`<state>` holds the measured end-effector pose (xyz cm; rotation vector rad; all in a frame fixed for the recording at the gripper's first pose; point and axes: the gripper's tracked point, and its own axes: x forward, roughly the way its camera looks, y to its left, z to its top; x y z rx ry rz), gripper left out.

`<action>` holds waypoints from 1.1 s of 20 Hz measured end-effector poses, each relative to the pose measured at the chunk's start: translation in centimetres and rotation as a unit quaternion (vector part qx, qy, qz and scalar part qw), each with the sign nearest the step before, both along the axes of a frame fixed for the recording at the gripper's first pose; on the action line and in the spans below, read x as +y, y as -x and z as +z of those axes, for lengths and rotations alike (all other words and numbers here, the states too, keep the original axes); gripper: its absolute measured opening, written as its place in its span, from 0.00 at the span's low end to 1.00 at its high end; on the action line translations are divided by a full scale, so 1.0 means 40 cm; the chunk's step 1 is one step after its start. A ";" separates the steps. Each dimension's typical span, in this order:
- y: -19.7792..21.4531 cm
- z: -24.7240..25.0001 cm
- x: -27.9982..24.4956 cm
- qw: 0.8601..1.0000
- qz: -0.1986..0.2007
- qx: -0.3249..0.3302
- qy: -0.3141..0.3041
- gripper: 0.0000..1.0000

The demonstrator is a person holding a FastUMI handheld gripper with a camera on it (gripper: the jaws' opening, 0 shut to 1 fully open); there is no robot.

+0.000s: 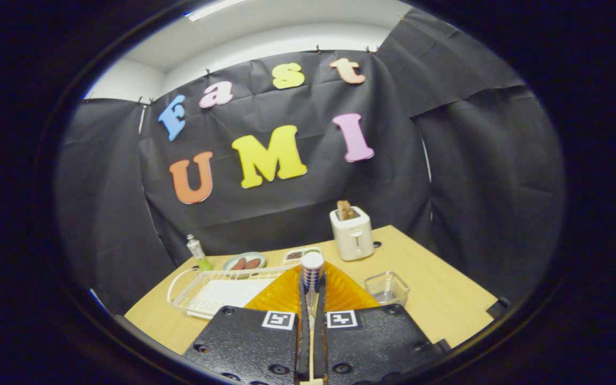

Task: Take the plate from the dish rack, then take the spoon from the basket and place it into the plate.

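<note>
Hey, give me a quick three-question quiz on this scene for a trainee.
1. True or false: the fingers are shut on the spoon.
2. What sticks out of the toaster? A) bread B) a fork C) a bottle
3. Fill in: the plate just beyond the fingers, beside the white dish rack, is ____ in colour.
Key: 1 true; 2 A, bread; 3 orange.
</note>
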<state>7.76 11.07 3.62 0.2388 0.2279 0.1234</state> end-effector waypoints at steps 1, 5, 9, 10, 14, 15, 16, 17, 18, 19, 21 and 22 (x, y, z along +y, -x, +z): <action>0.005 -0.021 0.044 1.000 0.011 0.005 0.005 0.08; 0.006 -0.105 0.186 0.999 0.037 0.033 0.017 0.08; 0.024 -0.195 0.263 0.996 0.050 0.068 0.025 0.08; 0.025 -0.208 0.279 0.996 0.054 0.073 0.019 0.08; 0.027 -0.263 0.314 0.994 0.057 0.096 0.009 0.08; 0.027 -0.277 0.314 0.993 0.054 0.101 0.009 0.08; 0.027 -0.291 0.315 0.993 0.053 0.107 0.008 0.09; 0.028 -0.304 0.323 0.992 0.055 0.114 0.004 0.10; 0.029 -0.311 0.329 0.991 0.059 0.119 -0.004 0.10; 0.027 -0.316 0.335 0.990 0.064 0.124 -0.012 0.11; 0.026 -0.326 0.340 0.989 0.072 0.132 -0.021 0.13; 0.026 -0.324 0.337 0.988 0.074 0.131 -0.022 0.16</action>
